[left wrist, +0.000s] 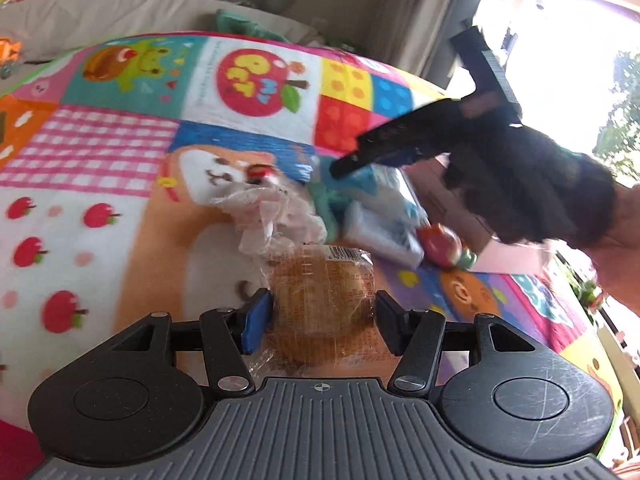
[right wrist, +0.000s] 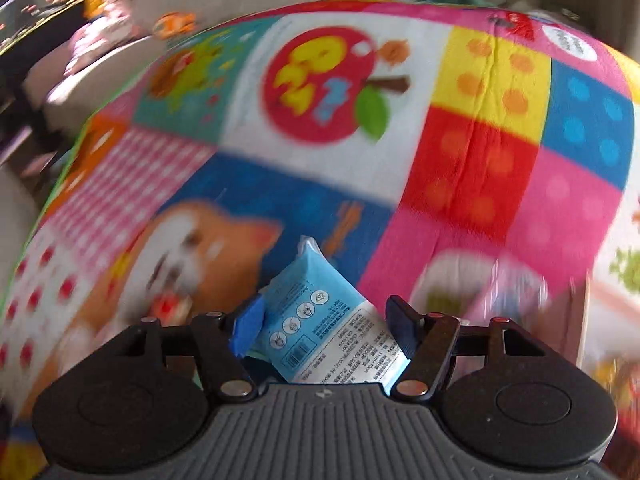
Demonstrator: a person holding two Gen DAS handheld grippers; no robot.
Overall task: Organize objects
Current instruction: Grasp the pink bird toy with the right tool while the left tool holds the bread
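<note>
A round brown pastry in a clear wrapper (left wrist: 324,300) sits between the pads of my left gripper (left wrist: 322,295), which is shut on it just above the colourful patchwork blanket (left wrist: 120,160). My right gripper (right wrist: 325,303) is shut on a light blue wipes packet (right wrist: 308,304); the packet's printed white end runs back under the gripper body. In the left wrist view that right gripper (left wrist: 348,156) reaches in from the right, held by a hand in a black glove (left wrist: 520,184), over a heap of blue and white packets (left wrist: 384,228).
A crumpled clear plastic bag (left wrist: 272,216) lies beyond the pastry. A red and green toy (left wrist: 440,246) rests beside a cardboard box (left wrist: 452,200) at the right. The box edge (right wrist: 580,320) also shows in the blurred right wrist view. Beige cushions (left wrist: 80,16) lie behind the blanket.
</note>
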